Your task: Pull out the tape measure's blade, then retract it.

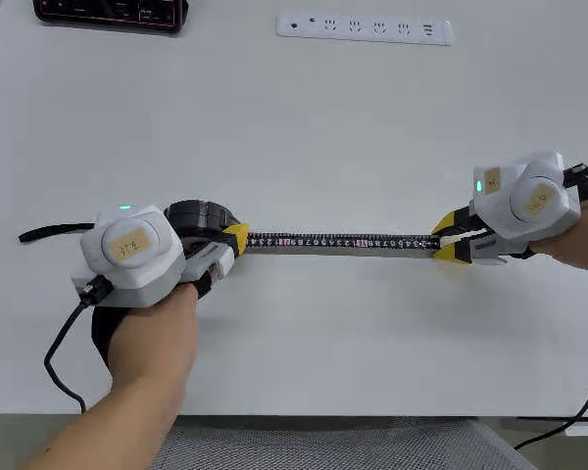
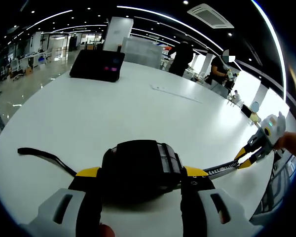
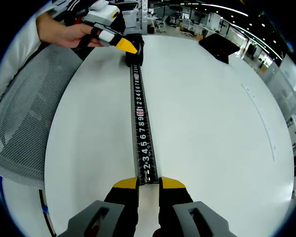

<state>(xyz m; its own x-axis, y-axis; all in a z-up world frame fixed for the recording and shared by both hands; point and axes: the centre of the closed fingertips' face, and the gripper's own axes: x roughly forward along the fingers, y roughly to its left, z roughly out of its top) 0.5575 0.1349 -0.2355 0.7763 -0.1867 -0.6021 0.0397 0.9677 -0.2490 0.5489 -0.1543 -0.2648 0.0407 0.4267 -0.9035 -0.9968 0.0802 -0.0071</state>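
Two tongs in use, both loaded.

Nearest, head view: mesh chair back (image 1: 323, 446) sat below the front edge of the white desk (image 1: 294, 127). Person's left hand (image 1: 152, 328) was wrapped around the left tongs (image 1: 225, 233), w/ a black cable (image 1: 49, 357) looping off the rear.

Left tongs were clamped across the tape measure case (image 1: 198, 217), black, resting on desk left of centre. Left gripper view had one yellow-tipped jaw on either side of the case, both touching it. Black wrist strap (image 1: 54, 232) lay flat on desk, running from the case out to the left.

Blade (image 1: 338, 240) was out of the case, approx. straight L to R across the desk. Couldn't tell if it touched the surface or sat just above it. Scale faced up; in right gripper view the nos. were legible, counting up away from the tip.

Right tongs (image 1: 443, 238), held in right hand (image 1: 578, 240), were closed on the blade's free end, yellow tips flanking it. Case & right tongs were well apart, blade between.

Farther back, at desk's far edge: white power strip (image 1: 365, 27) right of centre and a black flat device (image 1: 113, 12) at far left, partly cut by the frame.

Left gripper view bkgd: open hall w/ ceiling lights, people (image 2: 182, 57) standing beyond the desk, too small for detail.
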